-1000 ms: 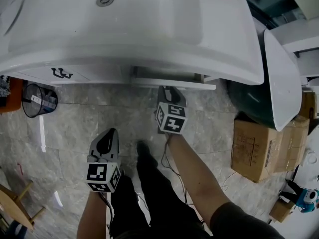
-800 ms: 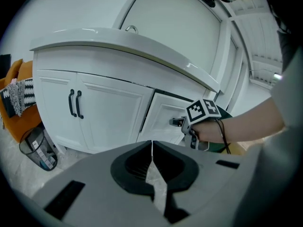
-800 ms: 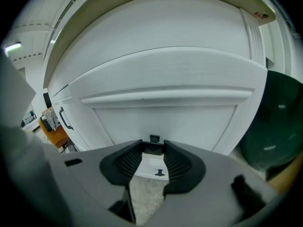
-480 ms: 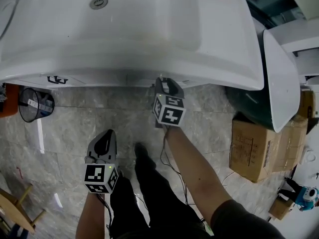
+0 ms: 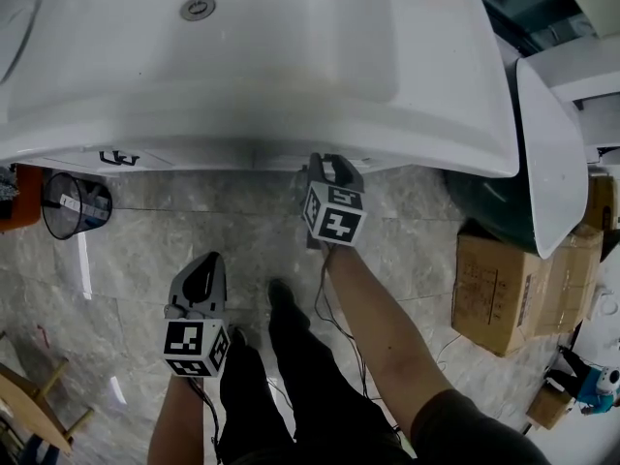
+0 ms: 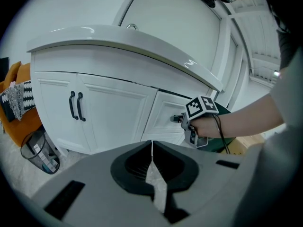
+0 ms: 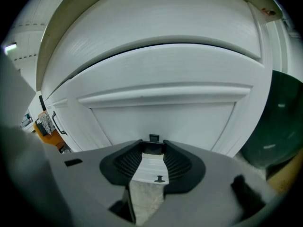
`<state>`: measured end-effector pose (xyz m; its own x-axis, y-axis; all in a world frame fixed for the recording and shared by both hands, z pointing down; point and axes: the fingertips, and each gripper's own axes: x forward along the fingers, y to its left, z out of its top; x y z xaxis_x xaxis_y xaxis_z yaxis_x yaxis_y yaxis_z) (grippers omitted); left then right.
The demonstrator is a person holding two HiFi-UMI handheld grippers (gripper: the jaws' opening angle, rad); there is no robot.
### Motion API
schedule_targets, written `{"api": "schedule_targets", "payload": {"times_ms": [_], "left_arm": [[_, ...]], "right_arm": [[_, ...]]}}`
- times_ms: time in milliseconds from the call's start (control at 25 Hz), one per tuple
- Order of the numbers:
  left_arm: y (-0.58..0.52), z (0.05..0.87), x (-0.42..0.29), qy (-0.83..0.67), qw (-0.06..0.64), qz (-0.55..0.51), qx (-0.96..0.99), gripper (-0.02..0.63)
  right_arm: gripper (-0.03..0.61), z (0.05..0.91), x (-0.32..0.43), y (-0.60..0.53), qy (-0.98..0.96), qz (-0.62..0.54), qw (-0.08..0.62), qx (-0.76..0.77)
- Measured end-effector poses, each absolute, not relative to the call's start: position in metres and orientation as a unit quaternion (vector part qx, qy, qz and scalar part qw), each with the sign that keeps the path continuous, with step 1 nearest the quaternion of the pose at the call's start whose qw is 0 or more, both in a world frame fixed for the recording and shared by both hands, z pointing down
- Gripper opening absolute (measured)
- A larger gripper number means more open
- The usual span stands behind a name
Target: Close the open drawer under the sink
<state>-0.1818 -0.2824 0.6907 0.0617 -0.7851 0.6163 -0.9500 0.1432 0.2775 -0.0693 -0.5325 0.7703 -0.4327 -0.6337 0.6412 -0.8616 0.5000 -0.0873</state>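
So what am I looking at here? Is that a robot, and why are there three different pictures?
There is no robot. A person holds a two-jaw gripper in each hand, and the patterned cubes are part of those grippers. The top-down picture comes from a camera on the person's head, looking over a white sink to the floor. The other two pictures come from cameras riding on each gripper. The right gripper is up against the drawer under the sink. Its jaws are apart, with the small dark handle at their tips. The left gripper hangs back with its jaws together, holding nothing. On the floor stand a mesh bin and a cardboard box.
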Motion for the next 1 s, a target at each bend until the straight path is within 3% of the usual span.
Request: {"api": "schedule_targets", "payload": {"times_ms": [560, 1000], "left_arm": [[-0.27, 0.684, -0.182, -0.678, 0.34, 0.114, 0.642, 0.019], [-0.235, 0.636, -0.178, -0.66, 0.321, 0.102, 0.671, 0.018]], "right_arm": [[0.15, 0.769, -0.068, -0.532, -0.809, 0.218, 0.28, 0.469], [0.149, 0.721, -0.052, -0.451, -0.801, 0.245, 0.26, 0.481]]}}
